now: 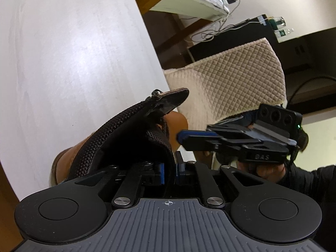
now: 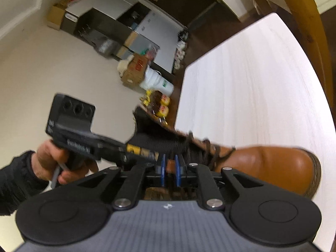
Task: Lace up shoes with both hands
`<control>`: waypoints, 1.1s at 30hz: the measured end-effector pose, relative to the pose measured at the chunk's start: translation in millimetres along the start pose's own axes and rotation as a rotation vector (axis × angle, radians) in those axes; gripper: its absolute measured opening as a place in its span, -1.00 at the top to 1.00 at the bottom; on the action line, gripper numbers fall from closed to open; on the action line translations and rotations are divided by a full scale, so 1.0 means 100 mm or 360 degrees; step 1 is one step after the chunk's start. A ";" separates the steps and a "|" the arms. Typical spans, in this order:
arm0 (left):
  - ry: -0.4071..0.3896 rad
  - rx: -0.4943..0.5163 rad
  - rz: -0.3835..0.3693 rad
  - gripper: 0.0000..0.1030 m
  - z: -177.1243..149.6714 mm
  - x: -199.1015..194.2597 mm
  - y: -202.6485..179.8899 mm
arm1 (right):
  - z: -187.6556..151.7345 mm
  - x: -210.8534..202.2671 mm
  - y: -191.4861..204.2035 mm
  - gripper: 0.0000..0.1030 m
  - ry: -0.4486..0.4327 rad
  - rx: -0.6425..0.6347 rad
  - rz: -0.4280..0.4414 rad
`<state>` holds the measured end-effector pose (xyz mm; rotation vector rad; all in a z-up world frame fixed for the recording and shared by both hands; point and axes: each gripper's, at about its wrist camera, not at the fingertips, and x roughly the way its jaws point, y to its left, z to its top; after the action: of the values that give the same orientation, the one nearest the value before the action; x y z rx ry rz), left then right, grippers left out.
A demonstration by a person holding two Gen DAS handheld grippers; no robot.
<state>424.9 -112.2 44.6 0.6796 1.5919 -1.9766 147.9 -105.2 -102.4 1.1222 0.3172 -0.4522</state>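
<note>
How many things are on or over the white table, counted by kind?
Boots: 1, a brown boot lying on the table
Grippers: 2, the left gripper and the right gripper
Total: 3

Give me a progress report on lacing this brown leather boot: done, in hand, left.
Done: dark laces already criss-cross the lower eyelets of the brown leather boot on the white table.

In hand: the left gripper grips the boot's black mesh tongue; the right gripper, jaws parted, sits at the boot's collar, no lace visibly held.

Left: upper lacing and tying; no bow shows.
</note>
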 end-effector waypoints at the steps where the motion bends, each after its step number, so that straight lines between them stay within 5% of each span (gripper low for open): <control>1: -0.0002 0.0011 -0.0003 0.82 0.00 0.00 0.00 | 0.02 0.03 0.00 0.73 0.0010 -0.0017 0.0002; 33: -0.0046 0.0180 0.0003 0.79 -0.02 -0.01 -0.06 | 0.20 0.35 -0.10 0.74 0.0196 -0.0243 0.0138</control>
<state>422.0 -109.3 49.2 0.6925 1.4714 -2.0780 173.6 -133.8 -118.2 1.0123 0.4025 -0.2782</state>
